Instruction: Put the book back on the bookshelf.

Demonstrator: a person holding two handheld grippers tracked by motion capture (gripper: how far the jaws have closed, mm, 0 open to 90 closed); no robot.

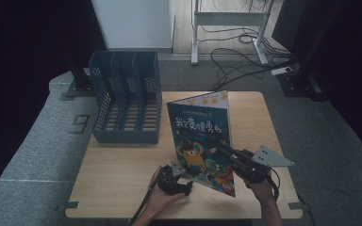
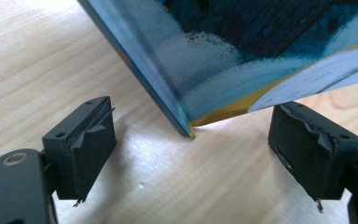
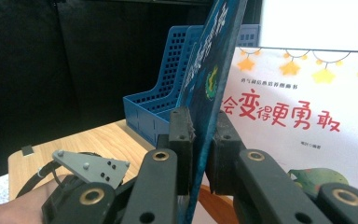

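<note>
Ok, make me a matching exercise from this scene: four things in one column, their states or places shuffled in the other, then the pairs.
1. picture book
2. left gripper
3. right gripper
4. blue file rack

A. open, jaws either side of the book's lower corner
B. at the table's far left, its slots without papers
C. stood up on the table, opened
D. shut on the book's cover

Pairs: 1-C, 2-A, 3-D, 4-B

Dim room, pale wooden surface [image 1: 118, 165] on grey carpet [image 1: 37, 141].
Black curtains [image 1: 23, 42] at both sides; white panel [image 1: 132, 21] behind; white desk frame [image 1: 228, 19] with loose cables [image 1: 245, 66] on the floor.
</note>
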